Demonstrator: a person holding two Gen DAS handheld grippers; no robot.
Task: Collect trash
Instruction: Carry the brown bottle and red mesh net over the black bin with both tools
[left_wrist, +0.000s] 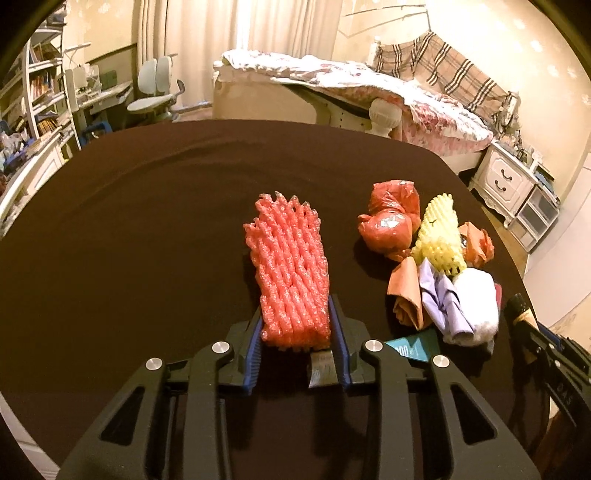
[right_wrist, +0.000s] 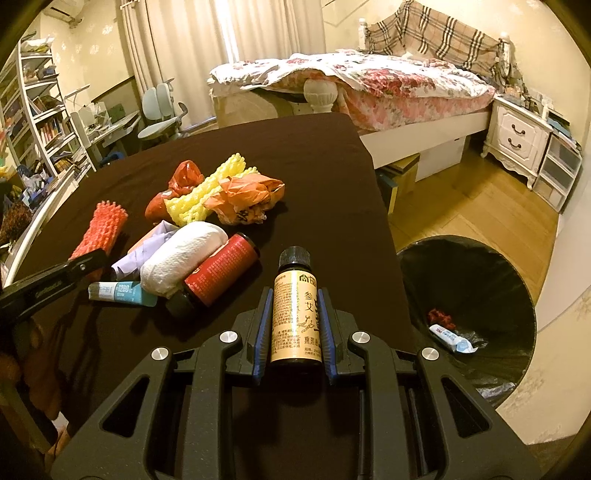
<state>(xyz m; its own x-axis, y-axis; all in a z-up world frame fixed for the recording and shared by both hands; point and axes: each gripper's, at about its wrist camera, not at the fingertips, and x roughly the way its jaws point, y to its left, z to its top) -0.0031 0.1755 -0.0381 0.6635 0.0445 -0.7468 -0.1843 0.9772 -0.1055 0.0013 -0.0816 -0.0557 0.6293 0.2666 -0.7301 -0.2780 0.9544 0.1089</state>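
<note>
My left gripper (left_wrist: 297, 325) is shut on a red foam fruit net (left_wrist: 290, 266), held over the dark table (left_wrist: 147, 221); the net also shows in the right wrist view (right_wrist: 99, 229). My right gripper (right_wrist: 293, 314) is shut on a small gold-labelled bottle with a black cap (right_wrist: 295, 306), near the table's right edge. A trash pile lies between them: red plastic bag (left_wrist: 389, 218), yellow foam net (right_wrist: 201, 197), orange bag (right_wrist: 247, 199), white paper towel (right_wrist: 181, 258), purple paper (left_wrist: 443, 302), red can (right_wrist: 218, 277), teal tube (right_wrist: 118, 293).
A black-lined trash bin (right_wrist: 469, 306) stands on the wooden floor right of the table, with a tube and red scrap inside. A bed (right_wrist: 369, 85), nightstand (right_wrist: 517, 136), desk chair (right_wrist: 162, 114) and bookshelves (right_wrist: 33, 122) surround the table.
</note>
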